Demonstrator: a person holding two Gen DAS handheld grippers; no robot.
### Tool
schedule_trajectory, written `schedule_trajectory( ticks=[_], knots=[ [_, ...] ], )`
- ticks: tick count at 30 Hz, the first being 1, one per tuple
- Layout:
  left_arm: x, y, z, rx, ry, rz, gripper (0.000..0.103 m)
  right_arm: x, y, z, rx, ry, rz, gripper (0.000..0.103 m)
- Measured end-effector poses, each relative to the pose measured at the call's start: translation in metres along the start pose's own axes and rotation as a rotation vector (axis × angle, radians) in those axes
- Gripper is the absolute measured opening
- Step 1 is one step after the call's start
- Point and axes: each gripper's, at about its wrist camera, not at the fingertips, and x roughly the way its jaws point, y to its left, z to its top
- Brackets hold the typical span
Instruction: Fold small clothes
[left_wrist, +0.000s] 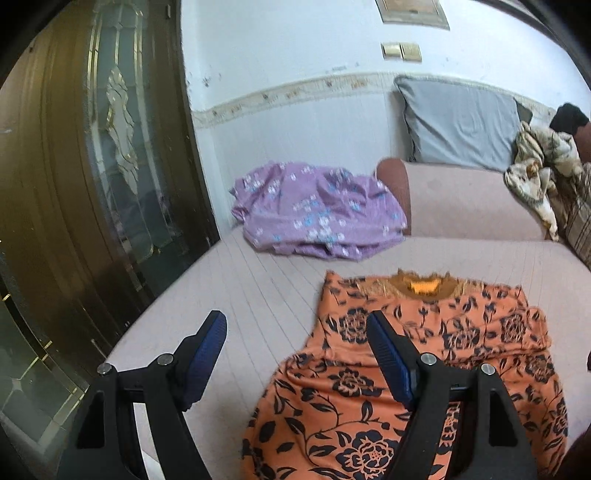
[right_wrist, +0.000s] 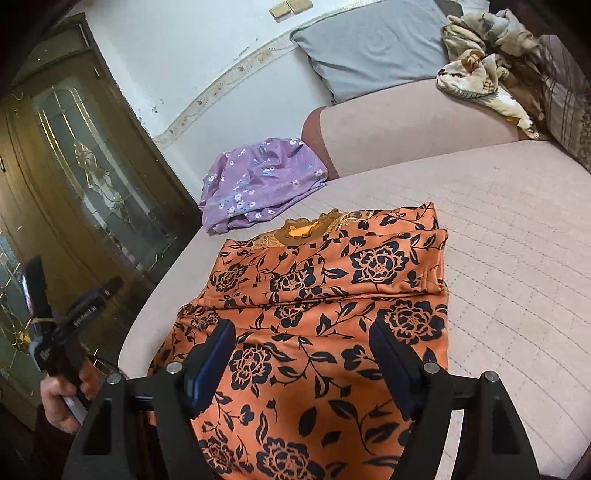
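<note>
**Orange dress spread on pink sofa seat, both grippers empty**

Pale pink quilted sofa seat (right_wrist: 517, 229) fills the scene; stitched lines run across the fabric. Far side: a padded pink backrest (left_wrist: 469, 199) of the same colour. Behind it, a white wall (left_wrist: 288, 55) with a worn patterned border strip, and two brass-coloured switch plates (left_wrist: 401, 51) higher up. Left of the seat stands a dark wooden door (left_wrist: 92, 166) with a decorative glass panel.

Orange dress (right_wrist: 325, 295) with a black flower print lies flat on the near part of the seat, neckline toward the far side, gold trim at the collar. One sleeve or side is folded over across the chest, forming a thick band visible in the right wrist view. Lower part of the dress hangs toward the near edge.

Purple flowered cloth (left_wrist: 317, 214) sits crumpled at the far left of the seat, touching the end of the backrest, well apart from the dress. Grey cushion (left_wrist: 461, 122) leans on the wall above the backrest. Beige patterned blanket (right_wrist: 484, 70) is bunched at the far right.

Left gripper (left_wrist: 297, 354): fingers spread wide, nothing between them; it hovers at the left edge of the dress, right finger over the fabric, left finger over bare seat. Contact with the cloth cannot be told. The person's hand (right_wrist: 66, 398) grips its handle, seen at the left in the right wrist view.

Right gripper (right_wrist: 303, 362): fingers likewise spread, empty, positioned above the lower middle of the dress.
</note>
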Motion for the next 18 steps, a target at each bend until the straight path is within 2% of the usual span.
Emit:
schedule_trajectory(
  ticks=[4,11,15,18],
  knots=[
    [-0.026,0.006,0.016,-0.004,-0.047,0.014,0.084,-0.018,0.003,0.000,-0.003,-0.022,0.007,0.078],
    [-0.058,0.006,0.031,0.025,-0.095,0.018,0.085,-0.041,0.008,0.004,-0.003,-0.060,0.039,0.078],
    [-0.065,0.011,0.031,0.023,-0.071,-0.019,0.094,-0.051,0.013,0.006,-0.004,-0.068,0.044,0.078],
    [-0.056,0.025,0.016,0.002,-0.014,-0.029,0.096,-0.056,0.014,0.005,-0.002,-0.058,0.046,0.078]
  ],
)
